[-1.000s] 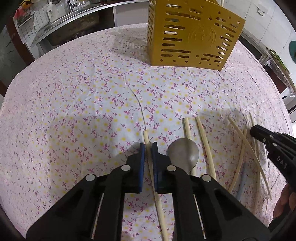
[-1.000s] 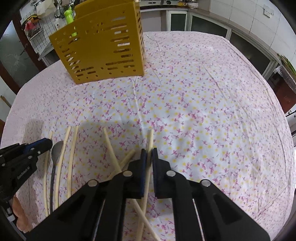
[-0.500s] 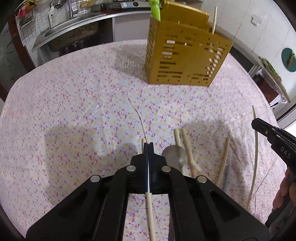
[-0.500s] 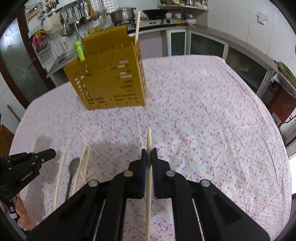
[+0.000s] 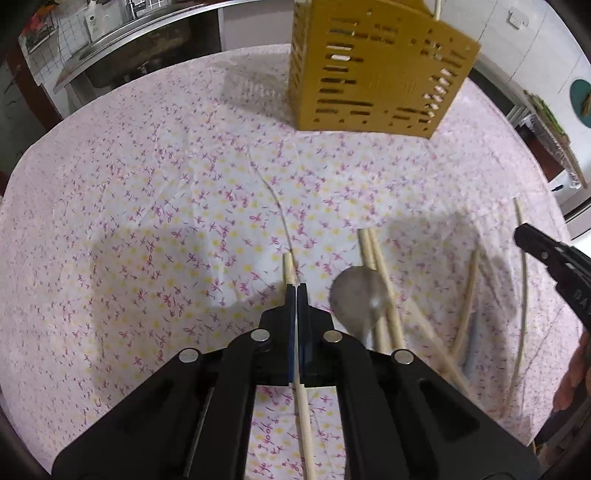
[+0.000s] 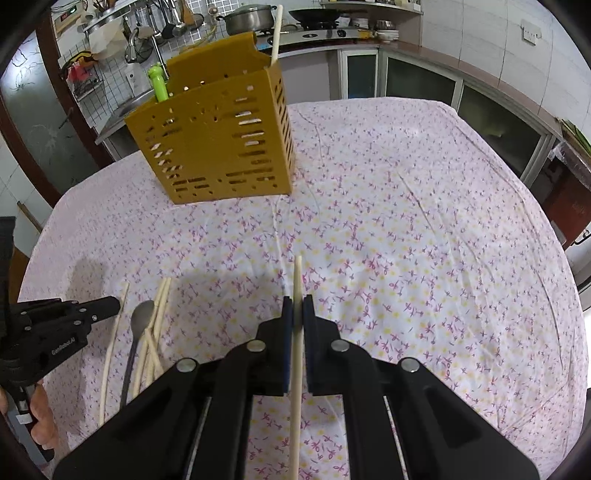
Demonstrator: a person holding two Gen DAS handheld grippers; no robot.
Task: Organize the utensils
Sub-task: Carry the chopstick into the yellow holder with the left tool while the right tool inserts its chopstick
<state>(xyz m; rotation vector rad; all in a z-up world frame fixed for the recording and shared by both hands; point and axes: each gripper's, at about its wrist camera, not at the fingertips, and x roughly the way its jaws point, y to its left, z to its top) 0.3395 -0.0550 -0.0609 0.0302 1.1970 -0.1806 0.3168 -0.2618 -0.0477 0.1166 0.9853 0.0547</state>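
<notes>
- Chopsticks: one [image 5: 289, 268] is pinched between the clenched fingers of the left gripper [image 5: 296, 291]; its tip pokes out ahead and its tail runs back under the gripper body, partly hidden.
- A second chopstick [image 6: 297, 280] is clamped in the right gripper [image 6: 297, 306], pointing forward above the flowered cloth of the counter [image 6: 424, 221].
- Loose on the cloth in the right wrist view lie about four more chopsticks [image 6: 159, 317]; they cross one another, so the count is uncertain.
- One metal spoon [image 5: 356, 295] lies among them, its handle covered by sticks.
- The yellow slotted holder [image 6: 218, 147] stands at the far side, well apart from the pile, with one chopstick [image 6: 276, 33] and one green handle [image 6: 159, 83] upright inside.
- Part of a hand [image 6: 42, 421] shows behind the left gripper, cut off by the edge.
</notes>
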